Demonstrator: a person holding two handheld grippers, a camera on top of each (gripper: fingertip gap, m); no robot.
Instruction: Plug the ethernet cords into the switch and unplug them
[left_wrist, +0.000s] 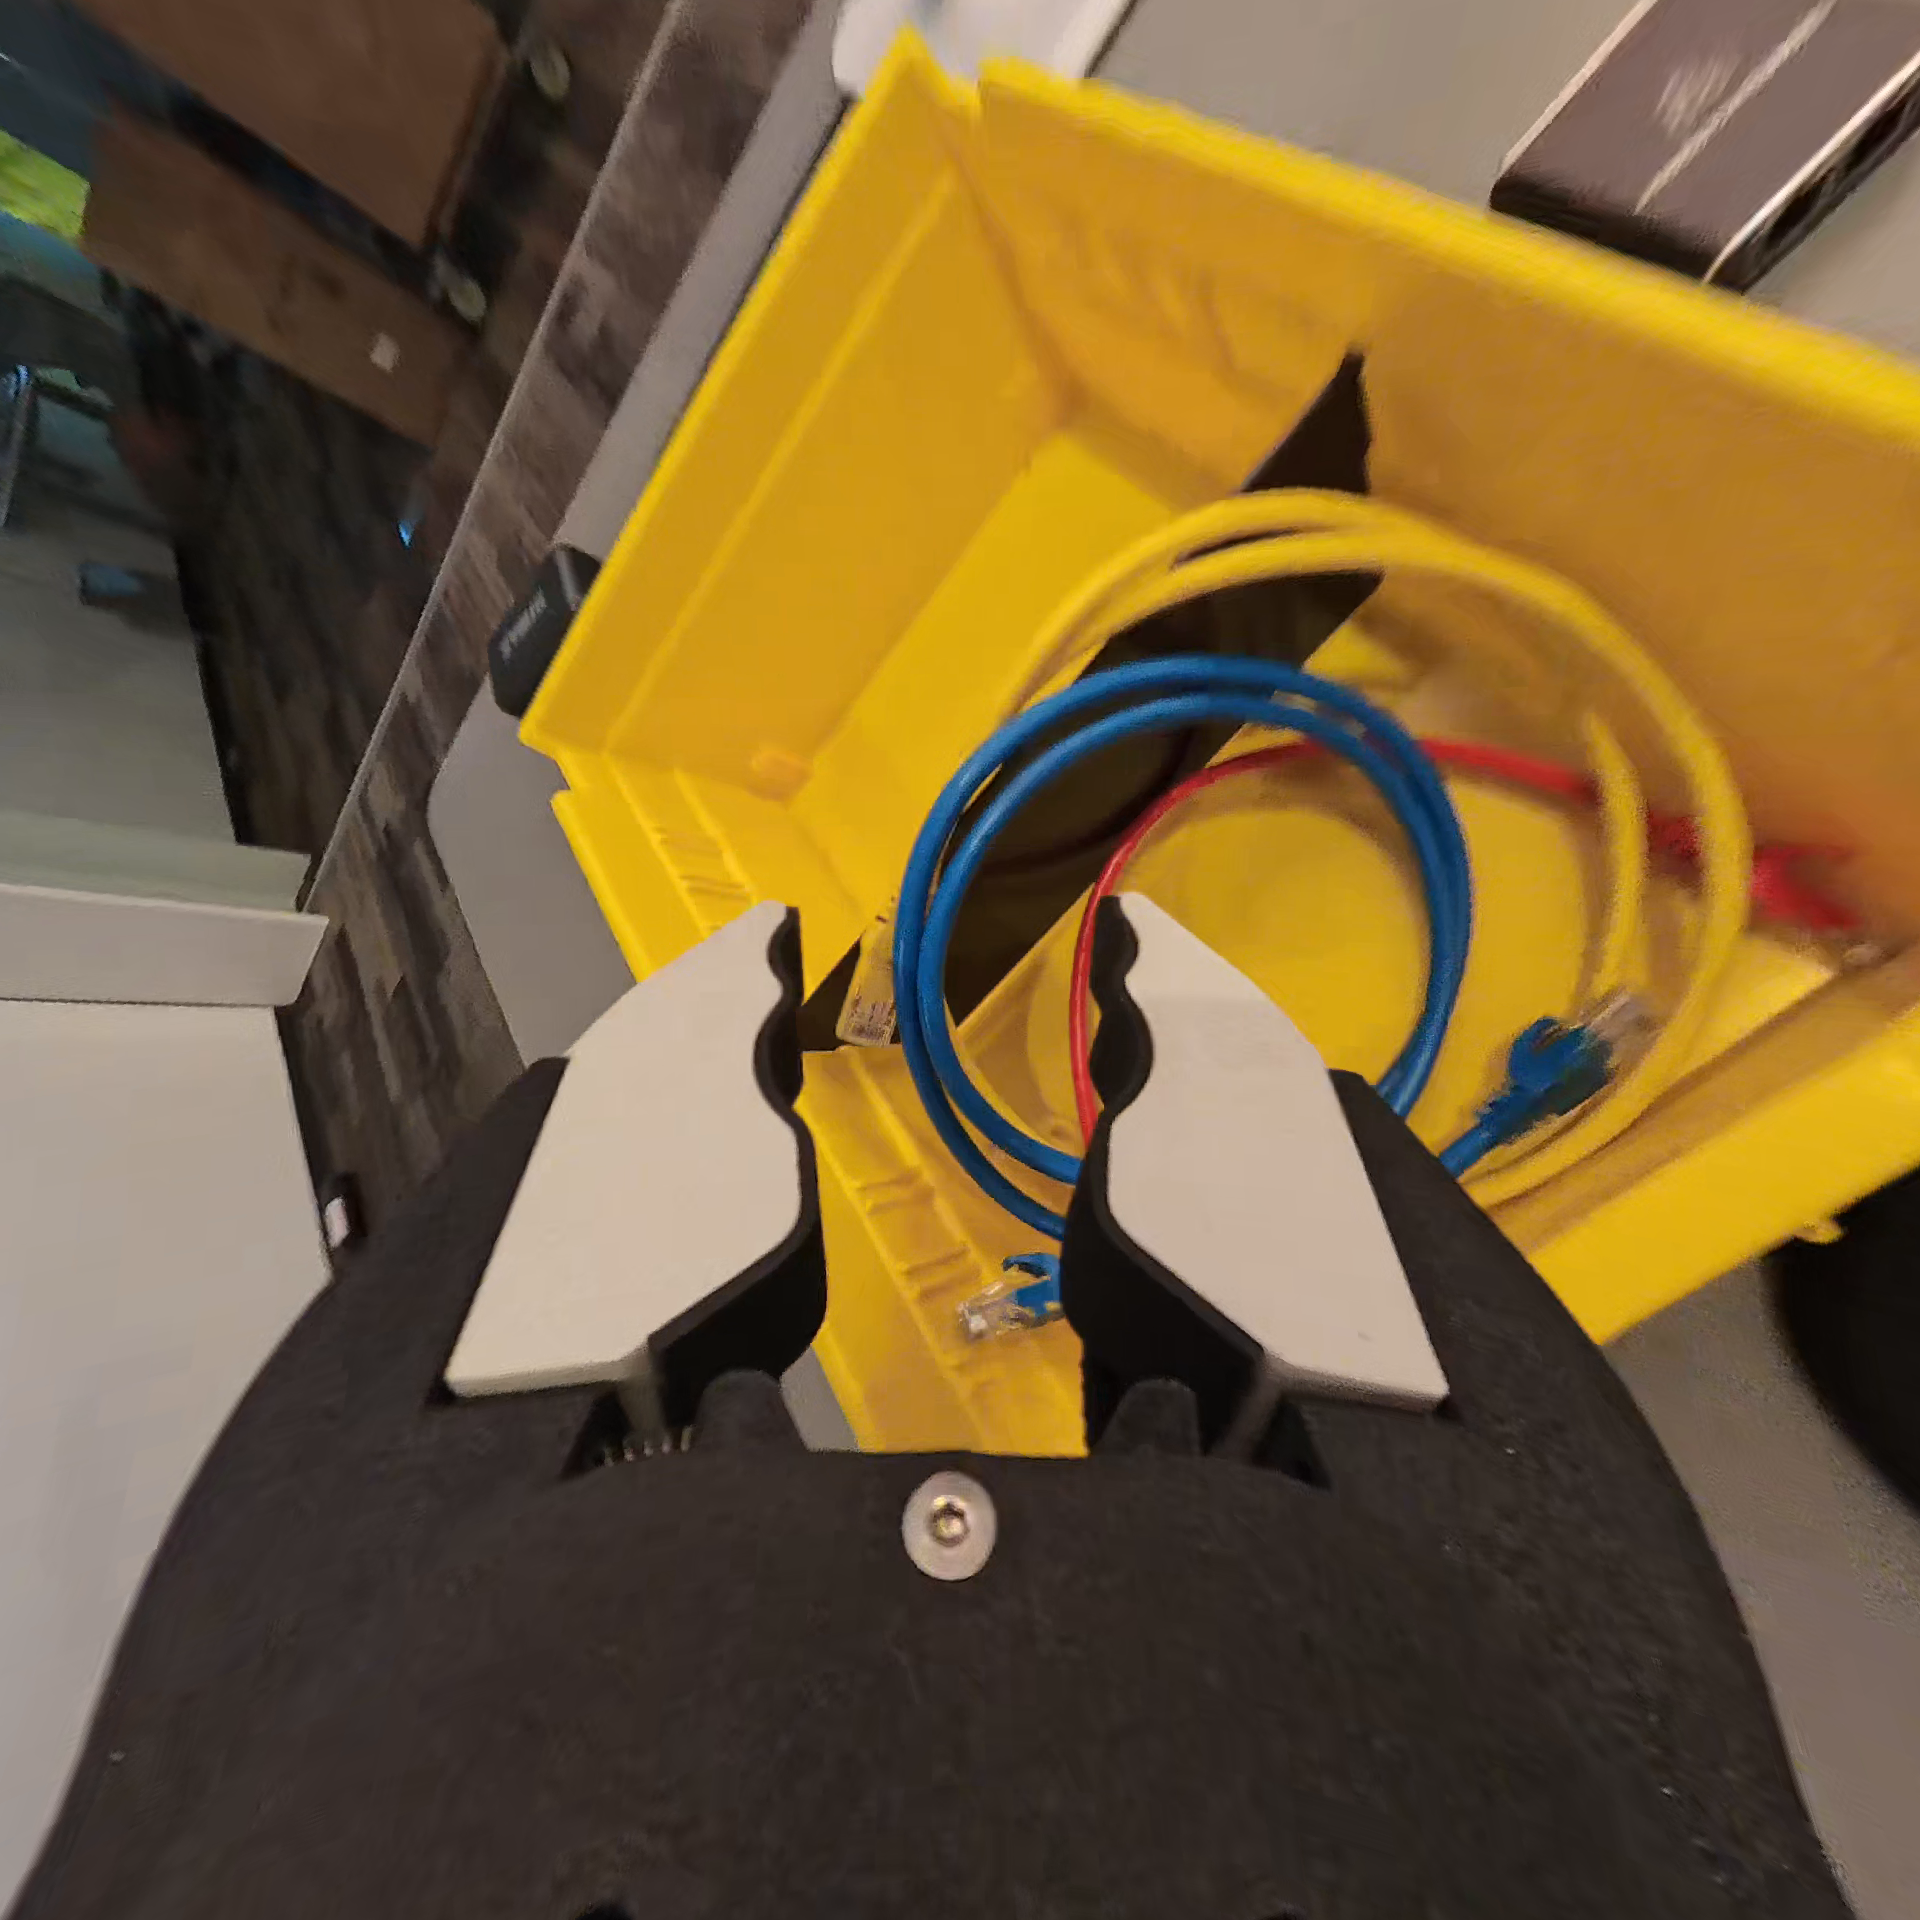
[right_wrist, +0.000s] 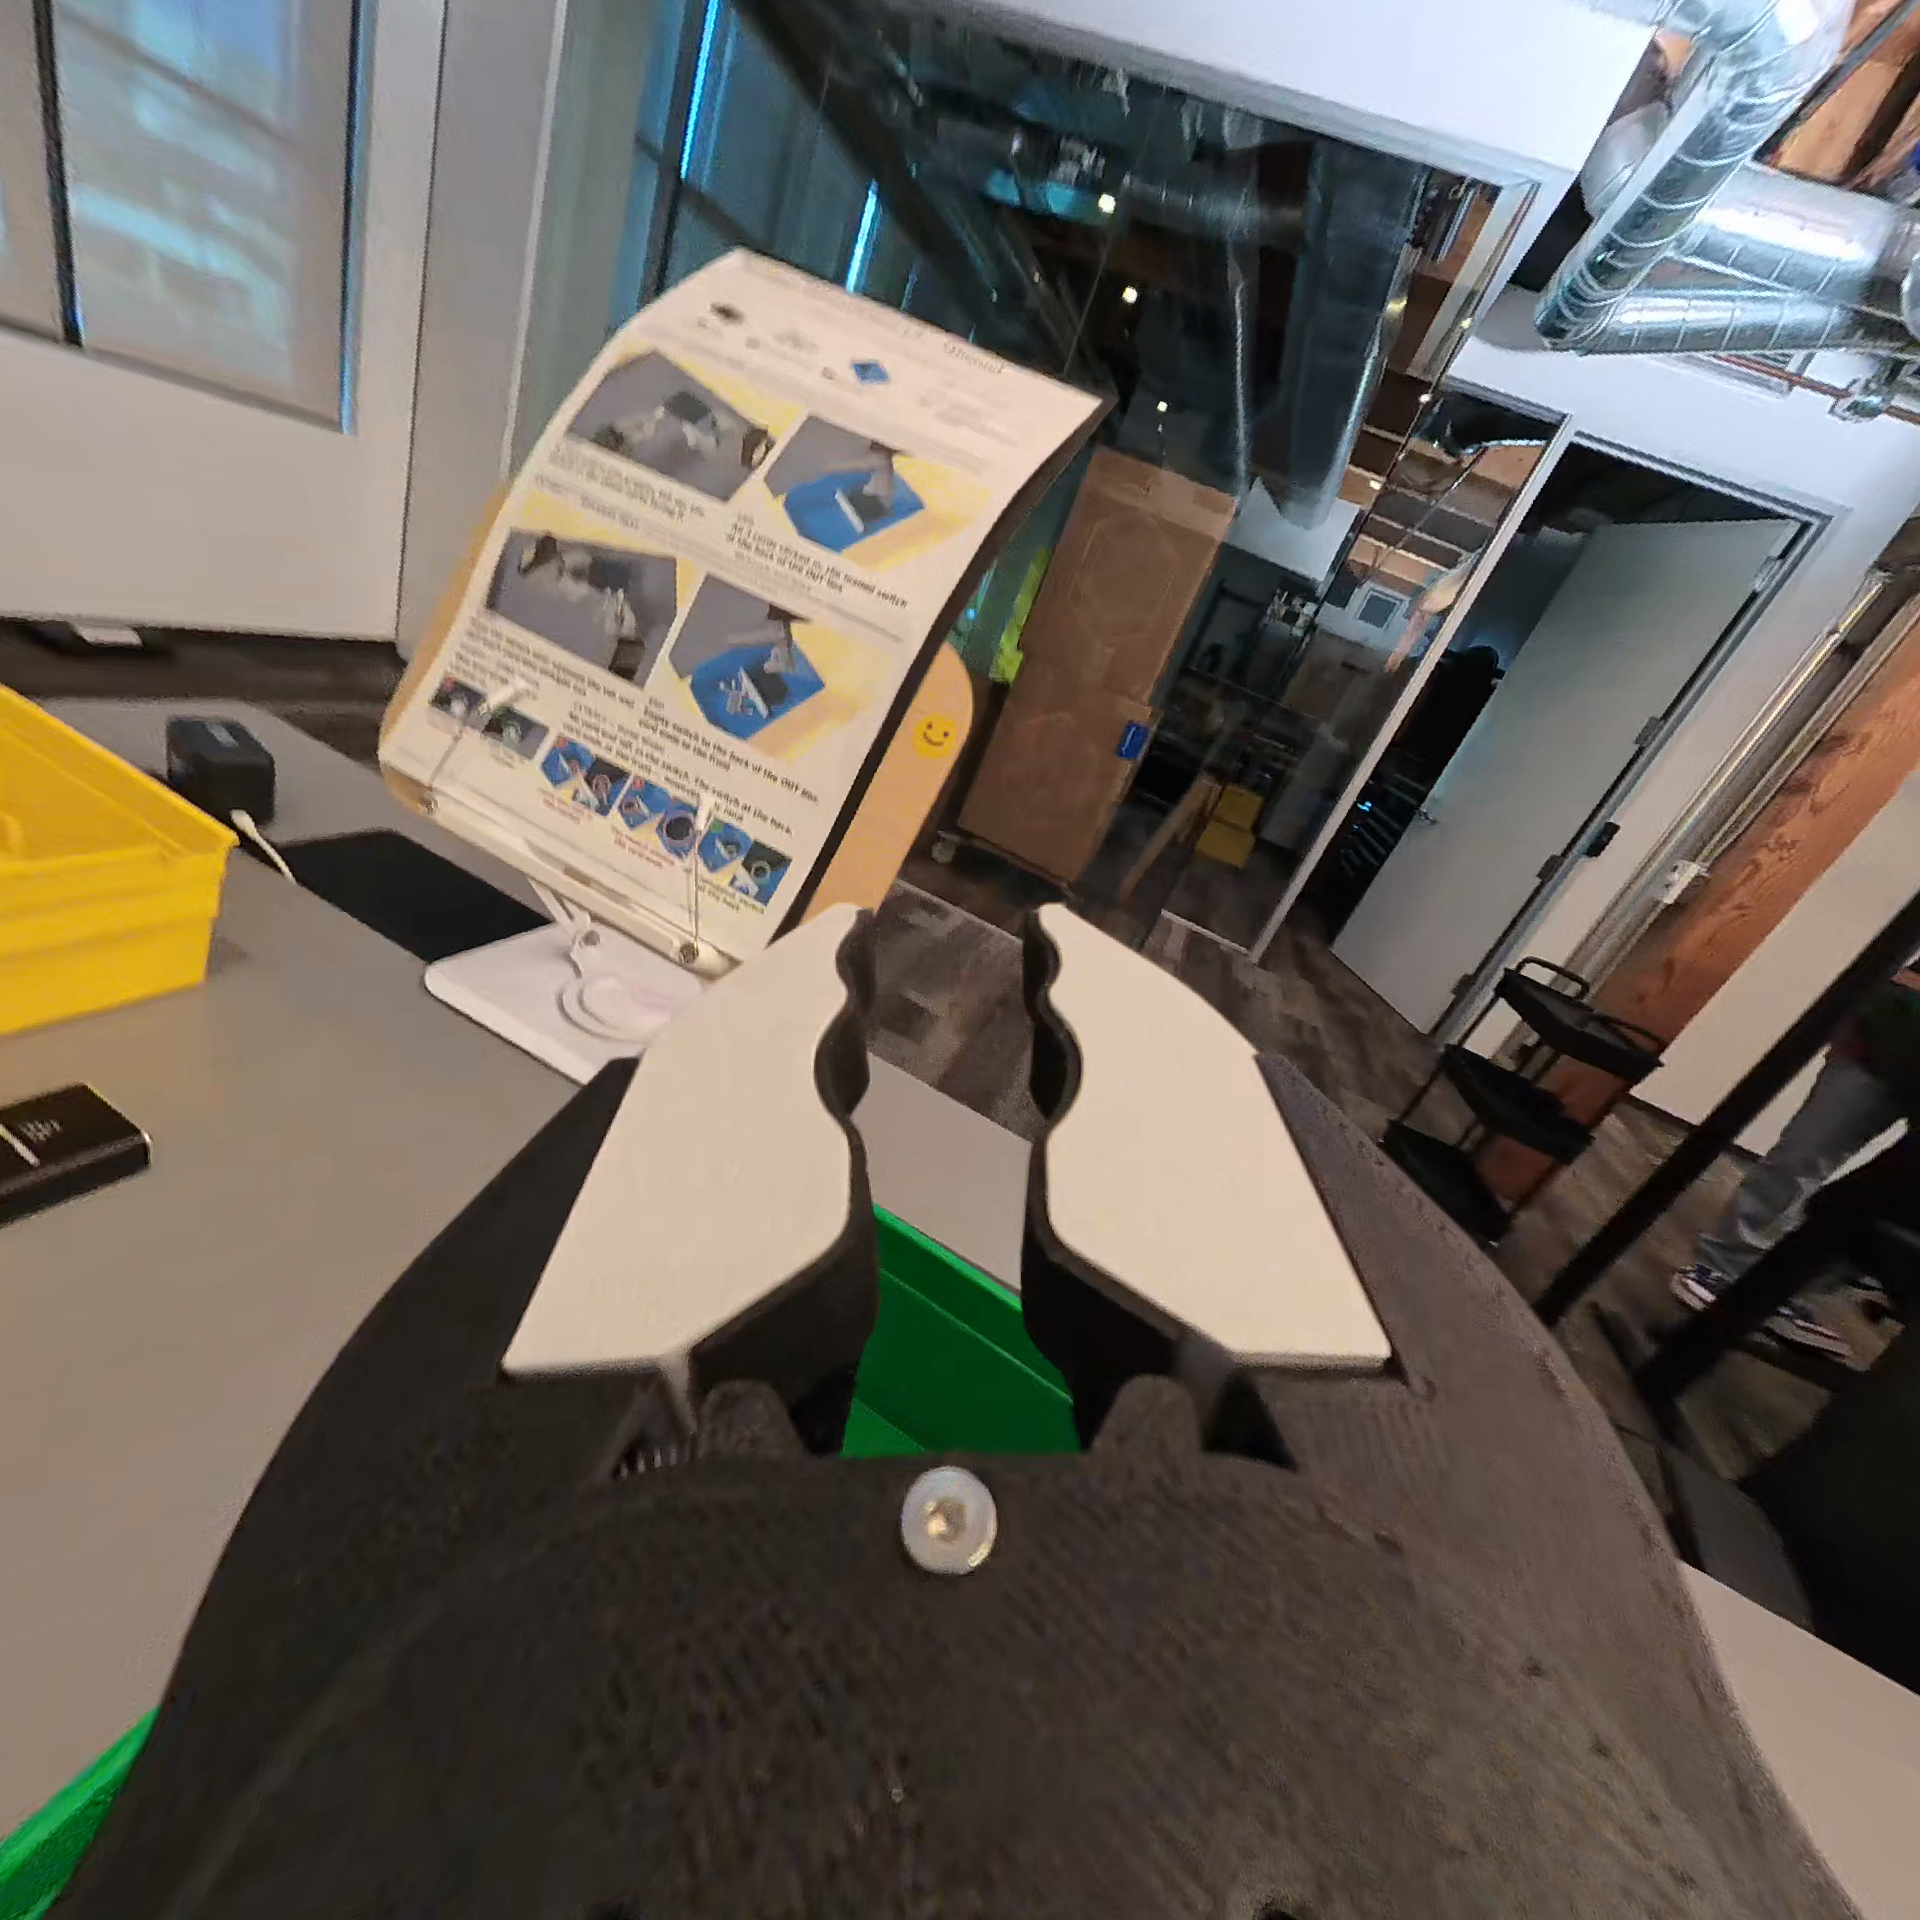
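Cord pickup stage: left gripper (left_wrist: 951, 977) gapes wide over blue cord (left_wrist: 935, 997) in yellow bin (left_wrist: 852, 436), right gripper (right_wrist: 945, 997) narrowly parted, empty; next needs a pinch near a plug.

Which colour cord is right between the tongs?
The blue ethernet cord: its loop passes between the open left tongs, untouched. The red cord hugs one finger's edge, and the yellow cord curls farther back in the yellow bin.

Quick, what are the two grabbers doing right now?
Left gripper: open above the yellow bin, blue cord between its fingers, not pinched.
Right gripper: open, holding nothing.
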